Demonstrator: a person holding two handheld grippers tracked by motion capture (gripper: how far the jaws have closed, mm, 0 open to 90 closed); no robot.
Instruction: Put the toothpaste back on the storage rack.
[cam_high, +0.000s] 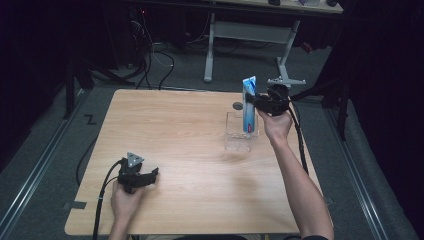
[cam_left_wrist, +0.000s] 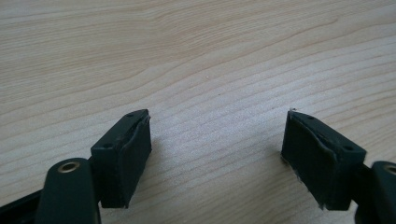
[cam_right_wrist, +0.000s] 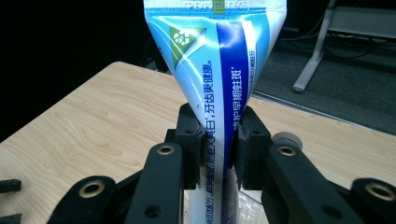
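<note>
1. Toothpaste tube (cam_high: 249, 102), blue and white, stands upright with its lower end inside a clear plastic container (cam_high: 239, 136) on the wooden counter (cam_high: 190, 150).
2. Right gripper (cam_high: 256, 101), just above the container, has its jaws clamped on the tube's middle.
3. Left gripper (cam_high: 150, 176) rests well apart from the container, at the counter's near edge, jaws spread wide and holding nothing.
4. Small grey disc (cam_high: 238, 105) lies just behind the container.
</note>
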